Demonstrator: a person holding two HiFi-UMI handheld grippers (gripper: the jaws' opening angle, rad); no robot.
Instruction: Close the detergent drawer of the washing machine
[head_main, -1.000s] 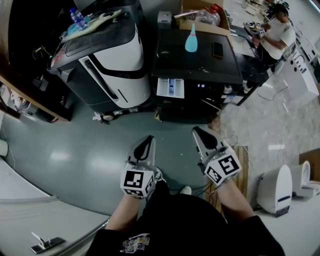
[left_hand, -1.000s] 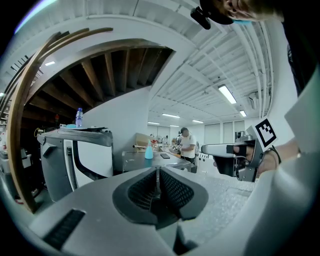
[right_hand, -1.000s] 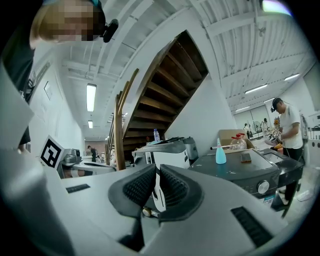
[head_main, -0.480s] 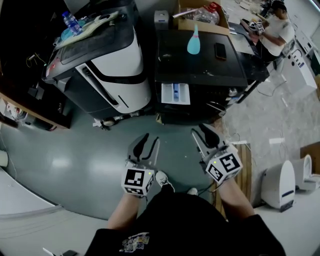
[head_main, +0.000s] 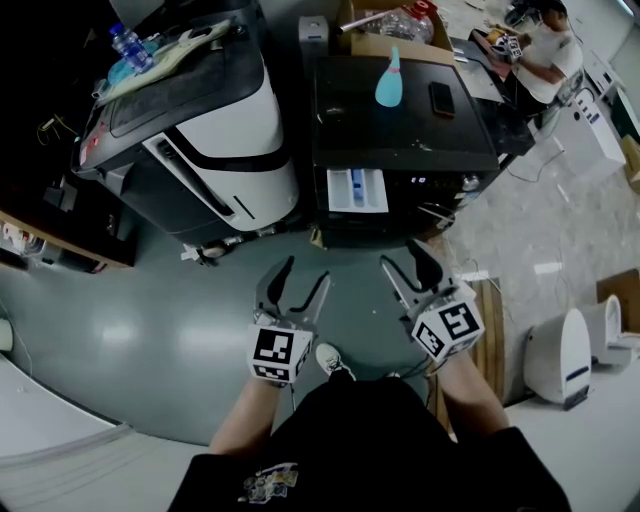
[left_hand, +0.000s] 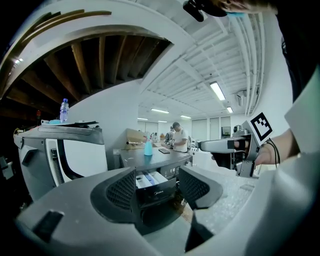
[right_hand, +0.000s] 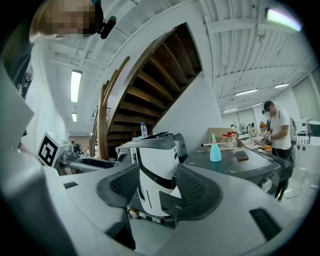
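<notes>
The black washing machine (head_main: 400, 110) stands ahead of me, its white detergent drawer (head_main: 357, 190) pulled out at the front left. My left gripper (head_main: 292, 285) and right gripper (head_main: 410, 265) hover side by side over the grey floor, short of the machine and touching nothing. Both sets of jaws have just been opening and now stand wide, with nothing between them. In the left gripper view the drawer (left_hand: 150, 179) shows far off between the open left gripper (left_hand: 157, 187) pads. In the right gripper view the right gripper (right_hand: 157, 187) frames a corner of the drawer (right_hand: 175, 193).
A white and grey appliance (head_main: 215, 130) stands left of the washer. A blue bottle (head_main: 387, 80) and a phone (head_main: 436, 98) lie on the washer top. A person (head_main: 540, 50) works at the back right. A wooden pallet (head_main: 490, 320) and white devices (head_main: 555, 355) lie to the right.
Both grippers went from shut to wide open. Both hands moved forward towards the washing machine, which now sits lower and nearer in the head view.
</notes>
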